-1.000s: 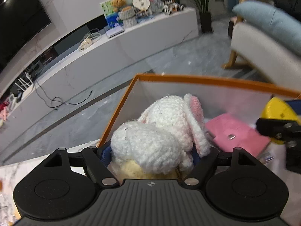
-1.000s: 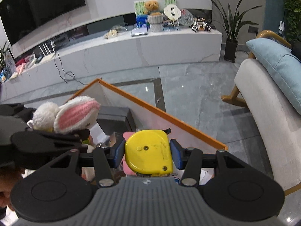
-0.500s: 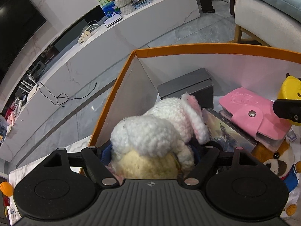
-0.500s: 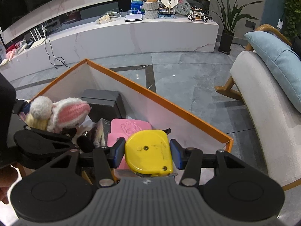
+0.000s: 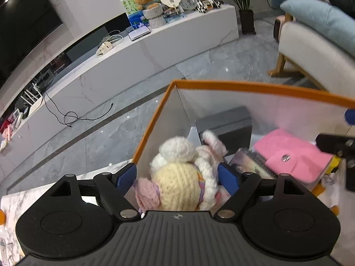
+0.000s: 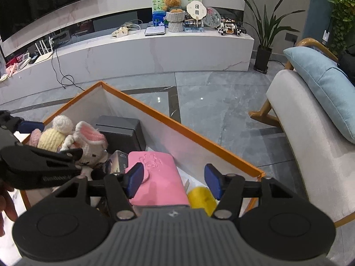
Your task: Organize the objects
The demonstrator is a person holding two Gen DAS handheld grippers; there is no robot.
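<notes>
Sorting loose items into the orange-rimmed box point(image 6: 193, 133) looks nearly done, judging by how full it is. Both tools hang over the box with their jaws opening, which fits a release of what each one carried in.

The left tool point(image 5: 178, 177) stands wide. The crocheted doll point(image 5: 179, 177) sits between its blue pads point(image 5: 126, 175) with a gap on either side, so nothing presses on it; it rests in the box's near left corner, against the left wall. That corner was probably picked because it was the last soft, free spot beside the grey case point(image 6: 121, 133) at the back.

The right tool point(image 6: 174, 180) is partly open and grips nothing. The yellow tape measure point(image 6: 202, 197) lies below and just inside its right pad point(image 6: 212, 181), in the box's near right corner, free of both pads. The pink wallet point(image 6: 155, 177) lies flat at the middle of the box, under the left pad of that tool, touching neither pad as far as can be told. A dark book point(image 6: 117, 161) lies between wallet and doll.
</notes>
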